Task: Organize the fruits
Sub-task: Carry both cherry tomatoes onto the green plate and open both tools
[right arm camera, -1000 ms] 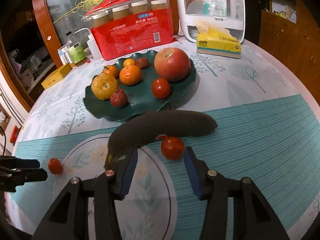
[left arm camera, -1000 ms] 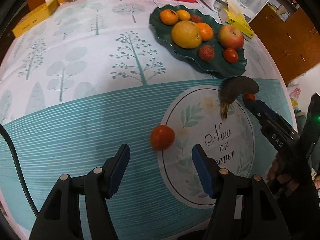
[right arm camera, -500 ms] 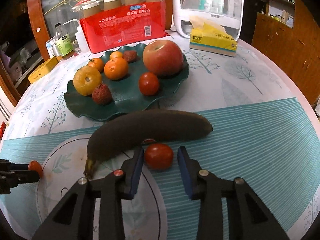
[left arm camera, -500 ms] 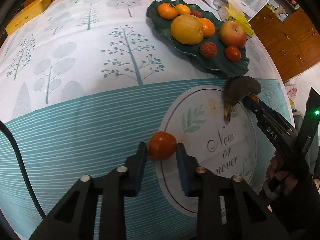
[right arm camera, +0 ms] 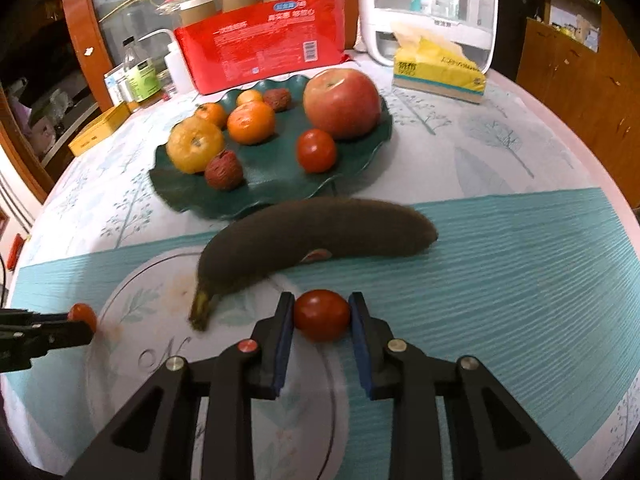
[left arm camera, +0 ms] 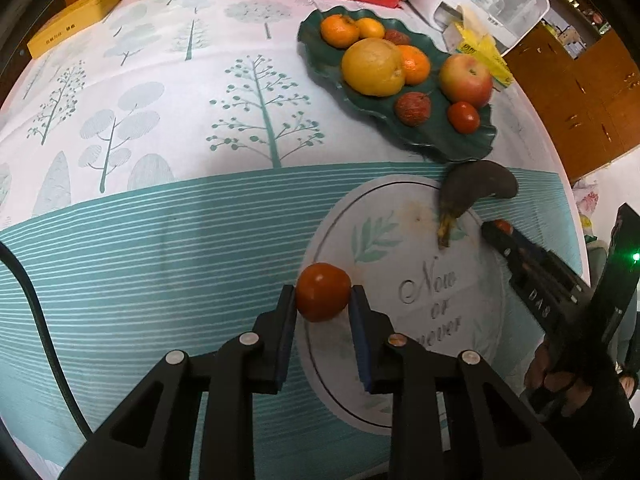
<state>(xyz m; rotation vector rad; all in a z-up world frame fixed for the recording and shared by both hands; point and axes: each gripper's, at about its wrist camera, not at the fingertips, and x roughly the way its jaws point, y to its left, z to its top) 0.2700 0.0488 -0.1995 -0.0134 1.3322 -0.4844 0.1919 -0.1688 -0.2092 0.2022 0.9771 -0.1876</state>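
Nearest each camera, a small red fruit sits pinched between blue pads: the left hand-held gripper (left arm camera: 323,305) is clamped on one tomato (left arm camera: 322,297), and the right hand-held gripper (right arm camera: 321,313) is clamped on a second tomato (right arm camera: 321,314), each caught across its widest part near the fingertips, which seems sensible for a round, smooth thing that would otherwise squirt out. Both sit low over the printed cloth of the bench (left arm camera: 160,240); whether either tomato has cleared the cloth is hard to tell from these angles. Just beyond the right gripper lies a very dark, overripe banana (right arm camera: 316,236), stretched crosswise between that gripper and the plate, so a straight carry forward would have to rise over it or go round its end. Its skin looks soft, and a knock could bruise it further or roll it. Past the banana stands the green leaf-shaped plate (right arm camera: 276,188), the likely home for the loose fruit; it already carries an apple (right arm camera: 341,104), a third tomato (right arm camera: 316,150), oranges and a yellow citrus (right arm camera: 195,144), with bare room at its near edge. Farther back are a yellow tissue box (right arm camera: 440,74) and a red package (right arm camera: 264,54).
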